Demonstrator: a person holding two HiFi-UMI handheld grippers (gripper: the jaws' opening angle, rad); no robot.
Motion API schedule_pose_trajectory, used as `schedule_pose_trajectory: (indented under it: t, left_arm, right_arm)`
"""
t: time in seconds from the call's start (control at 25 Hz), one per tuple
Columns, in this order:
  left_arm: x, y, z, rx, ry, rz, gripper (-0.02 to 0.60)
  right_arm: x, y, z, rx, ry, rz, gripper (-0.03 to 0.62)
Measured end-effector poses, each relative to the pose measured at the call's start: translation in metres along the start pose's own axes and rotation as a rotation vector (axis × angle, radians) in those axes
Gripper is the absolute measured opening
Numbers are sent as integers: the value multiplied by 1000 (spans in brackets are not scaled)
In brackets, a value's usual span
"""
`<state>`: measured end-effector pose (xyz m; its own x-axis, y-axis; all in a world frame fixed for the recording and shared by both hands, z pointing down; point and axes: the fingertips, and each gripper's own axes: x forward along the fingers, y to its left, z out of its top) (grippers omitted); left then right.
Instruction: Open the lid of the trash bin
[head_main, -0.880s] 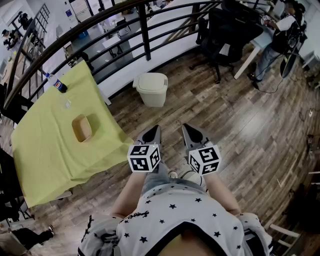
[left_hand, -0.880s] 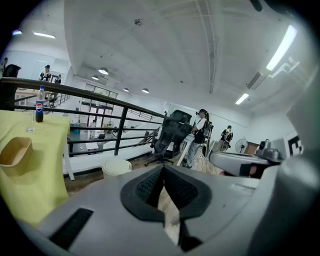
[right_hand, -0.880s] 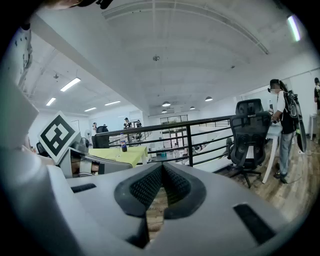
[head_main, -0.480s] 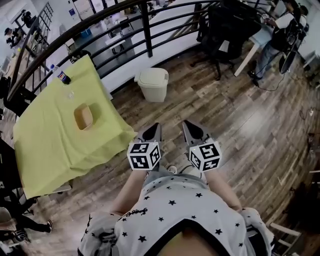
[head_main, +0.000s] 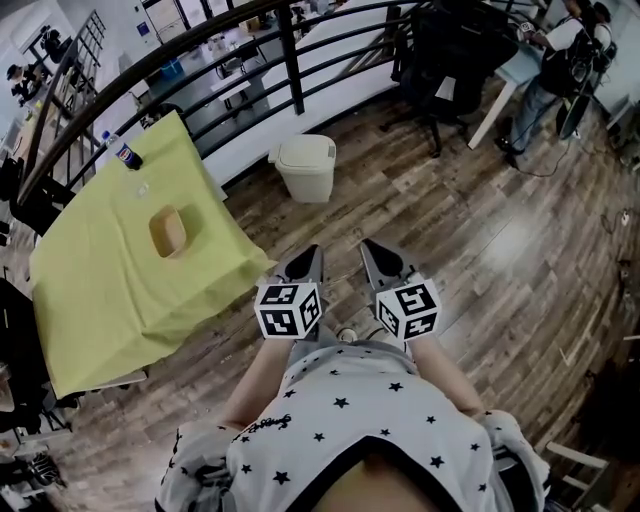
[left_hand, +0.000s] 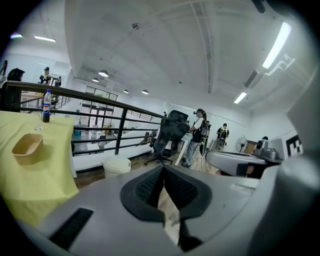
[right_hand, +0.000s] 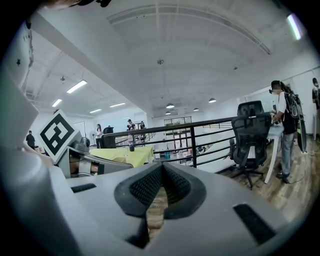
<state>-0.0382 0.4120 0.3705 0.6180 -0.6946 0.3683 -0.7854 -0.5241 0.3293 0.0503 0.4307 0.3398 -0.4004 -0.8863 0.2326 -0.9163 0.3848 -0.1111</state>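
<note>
Head view shows the cream trash bin (head_main: 307, 170) at twelve o'clock on the wooden floor (head_main: 450, 230), well apart, its lid (head_main: 305, 150) down. Left hand-held gripper (head_main: 308, 258) and right hand-held gripper (head_main: 370, 250) are each pinched together and empty. The step probably calls for walking closer, then parting one pair of jaws.

A cream plastic trash bin (head_main: 308, 184) with a matching lid (head_main: 305, 151) shows at upper centre against a brown wood-plank floor (head_main: 500, 250), under a black metal railing (head_main: 290, 55). At left, a yellow-green tabletop cloth (head_main: 100, 290) sets off a tan oval bowl (head_main: 167, 232) and a dark cola bottle (head_main: 121, 152) with a blue label. At lower centre are the grey left gripper (head_main: 311, 256) and right gripper (head_main: 366, 247), black-and-white square markers on both, above a white shirt (head_main: 350, 420) patterned with black stars.
</note>
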Motion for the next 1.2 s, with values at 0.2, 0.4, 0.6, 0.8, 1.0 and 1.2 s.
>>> schedule_pose_trajectory:
  t: [0.2,0.4,0.6,0.8,1.0,1.2]
  left_arm:
    - [-3,4,-1,0,3,0,11]
    - [-6,11,-6,-19,14,17,11]
    - [1,17,-13,-32,31,18,11]
    - [22,24,-7,-45,42,15,11]
    - [50,32,11,-44,35,11,11]
    - [82,48,26,-50,39,17,11]
  right_arm:
    - [3,0,2,62,-18,9,-6]
    - [8,5,1,50,-4,23,-6]
    - [16,4,-7,59,13,31,-6]
    - [28,-12,-5,67,20,19,-6]
    - [46,-36,1,87,21,2,-6]
    - [75,-55,7,89,26,4,-6]
